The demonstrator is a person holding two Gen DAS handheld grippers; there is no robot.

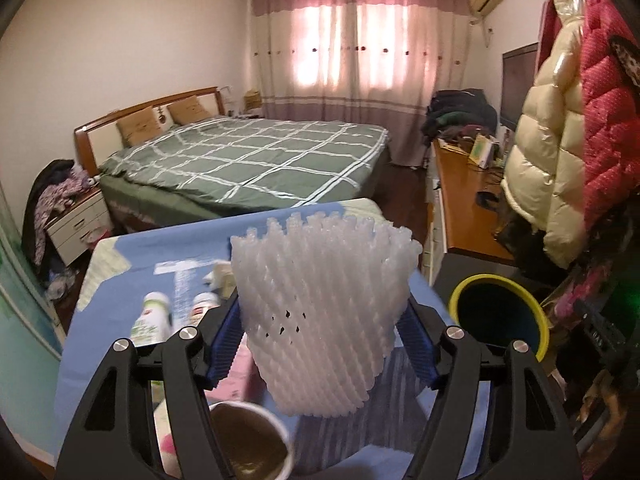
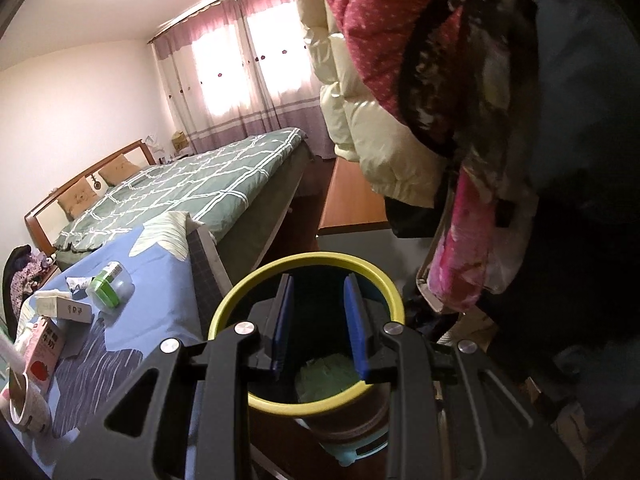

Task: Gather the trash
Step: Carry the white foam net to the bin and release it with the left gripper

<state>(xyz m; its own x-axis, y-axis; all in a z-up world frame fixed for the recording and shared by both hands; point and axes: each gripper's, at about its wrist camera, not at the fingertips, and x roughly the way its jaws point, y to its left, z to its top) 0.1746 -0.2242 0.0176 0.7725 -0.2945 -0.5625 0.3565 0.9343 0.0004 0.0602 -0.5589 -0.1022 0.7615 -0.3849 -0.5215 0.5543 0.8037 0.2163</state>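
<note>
The left gripper (image 1: 322, 340) pinches a white foam fruit net (image 1: 324, 312) between its two blue pads, and the net is squeezed a little at the sides. It is up in the air above the table with the blue cloth (image 1: 168, 248), not yet over the bin. The trash bin (image 1: 498, 316), dark inside with a yellow rim, stands just beside the right edge of the table.

The right gripper (image 2: 319, 328) hovers over the mouth of this bin. Its fingers are a small gap apart and nothing is between them. At the bottom of the bin a crumpled pale green paper (image 2: 326, 376) already lies, so I judge that at least one piece of trash is collected.

Much is left on the table, as I see it. There is a paper cup (image 1: 250, 448) with brown liquid near the front edge, a pink milk carton (image 2: 42, 354), a small white box (image 2: 70, 308), a green and clear plastic container (image 2: 110, 288), and two small bottles (image 1: 154, 316) with green and red labels. Which of these are really trash I cannot say for all.

So the task seems to be in its early part: one item in the bin, the net on its way, and several more things waiting. The net is light and soft, so it should drop easily once it is above the rim.
</note>
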